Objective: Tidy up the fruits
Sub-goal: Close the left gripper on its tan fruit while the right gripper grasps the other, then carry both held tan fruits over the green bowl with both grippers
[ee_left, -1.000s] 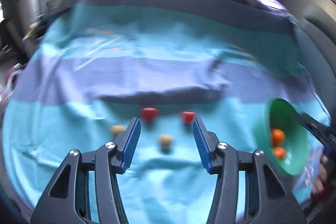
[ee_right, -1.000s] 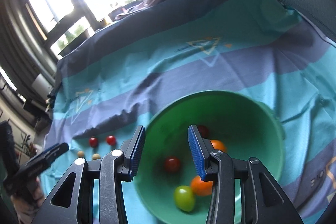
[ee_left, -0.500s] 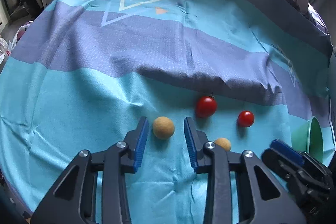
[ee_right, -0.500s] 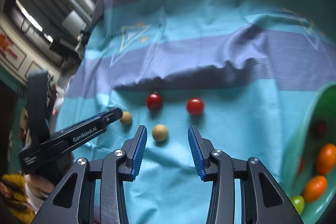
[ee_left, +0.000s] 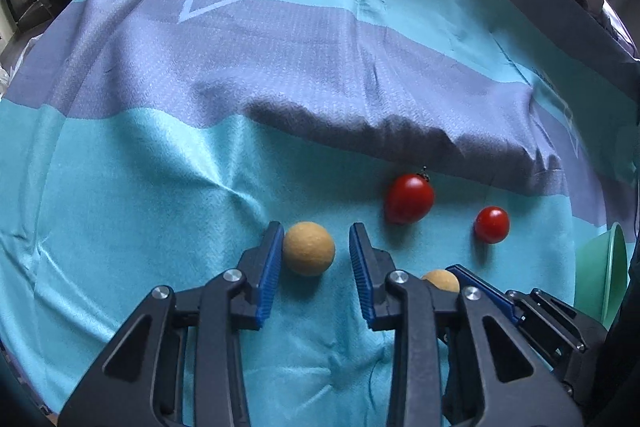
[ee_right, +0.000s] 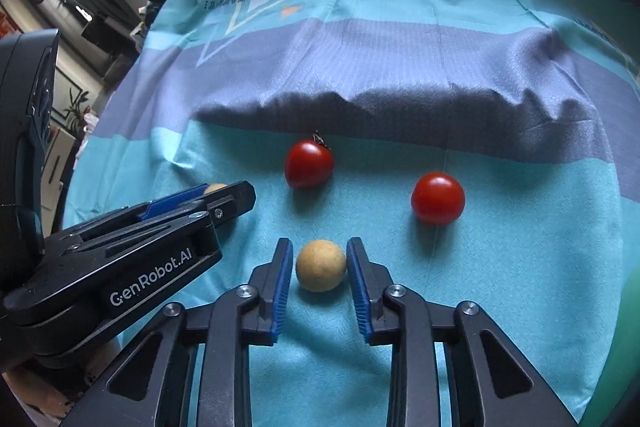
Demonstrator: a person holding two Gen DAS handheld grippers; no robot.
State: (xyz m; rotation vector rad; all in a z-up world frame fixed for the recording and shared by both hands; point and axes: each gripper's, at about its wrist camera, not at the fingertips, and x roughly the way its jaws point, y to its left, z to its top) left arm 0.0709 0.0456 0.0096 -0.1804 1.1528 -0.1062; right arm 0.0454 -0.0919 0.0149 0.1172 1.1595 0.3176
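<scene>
You are working over a wrinkled turquoise-and-purple striped cloth (ee_left: 160,187). A green plastic bowl (ee_left: 602,267) is sitting at its right edge. Your black left gripper (ee_left: 316,259) is standing with its jaws apart around a round tan fruit (ee_left: 308,247), the left pad touching it. Your black right gripper (ee_right: 320,267) is likewise spread around a second tan round fruit (ee_right: 321,265). Beyond them, a larger stemmed red tomato (ee_left: 409,193) and a smaller red tomato (ee_left: 491,224) are lying near each other on the cloth.
</scene>
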